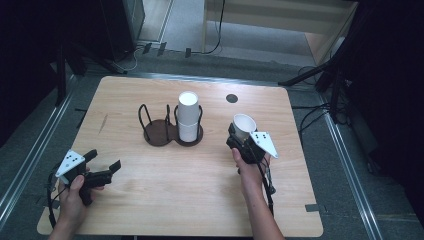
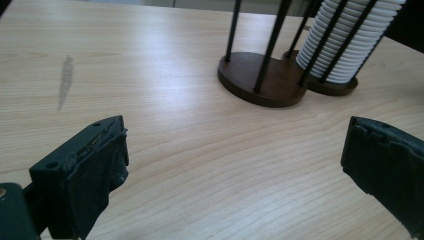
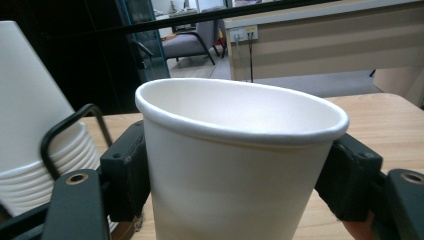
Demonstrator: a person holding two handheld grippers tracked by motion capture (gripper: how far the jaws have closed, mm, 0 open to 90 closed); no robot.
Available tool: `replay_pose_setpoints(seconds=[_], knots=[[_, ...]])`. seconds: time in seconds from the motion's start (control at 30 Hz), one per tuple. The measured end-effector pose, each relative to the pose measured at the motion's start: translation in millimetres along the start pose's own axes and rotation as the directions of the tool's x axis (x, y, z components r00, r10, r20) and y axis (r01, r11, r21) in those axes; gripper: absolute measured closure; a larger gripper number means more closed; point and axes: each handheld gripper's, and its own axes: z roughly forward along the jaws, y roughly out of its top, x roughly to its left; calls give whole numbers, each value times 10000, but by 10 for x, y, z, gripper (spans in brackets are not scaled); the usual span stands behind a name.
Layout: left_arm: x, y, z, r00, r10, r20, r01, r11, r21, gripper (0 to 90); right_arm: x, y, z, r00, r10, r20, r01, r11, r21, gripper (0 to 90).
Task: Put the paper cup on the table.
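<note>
From the high view, a pale wooden desk (image 1: 200,175) stands on a grey floor with dark stands and cables around it. Near its middle sits a dark two-ring cup holder (image 1: 172,131): its right ring carries a stack of white cups (image 1: 188,116), its left ring has nothing in it. Right of the holder and a little toward the person, the right claw (image 1: 241,134) grasps a single paper cup (image 1: 244,124), mouth up and tilted, held above the desk. The left claw (image 1: 106,162) hovers well to the holder's left and nearer the person — jaws spread, nothing between them.

In the left gripper view, the holder (image 2: 260,80) lies ahead with the ribbed cup stack (image 2: 345,40) in its far ring, and only bare wood shows between the released jaws.

In the right gripper view, the cup (image 3: 235,165) is clamped at both sides of its wall just under the rolled rim, the stack (image 3: 35,135) beside it at left. The cup looks very light and thin-walled — likely to dent under a hard squeeze, and smooth enough to slip. The rim is probably its stiffest part, so a gentle hold just below it seems best.
</note>
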Motion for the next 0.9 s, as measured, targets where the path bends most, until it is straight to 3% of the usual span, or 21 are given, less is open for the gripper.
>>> replay_pose_setpoints(seconds=[0.13,0.4,0.63,0.9], knots=[[55,1,-3,9992,-186,-357,185,9998,-39,0,-27,5,76,9996,-239,126,241,9996,-148,261],[56,-15,1,9992,-295,-267,292,9995,-103,0,-105,-43,282,9990,-281,336,291,9991,-320,262],[79,-23,14,9984,-546,-168,543,9984,-168,0,-142,-125,425,9949,-877,496,897,9952,-397,262],[87,-20,23,9980,-626,-126,623,9978,-231,0,-219,-152,563,9904,-1160,756,1185,9925,-290,262]])
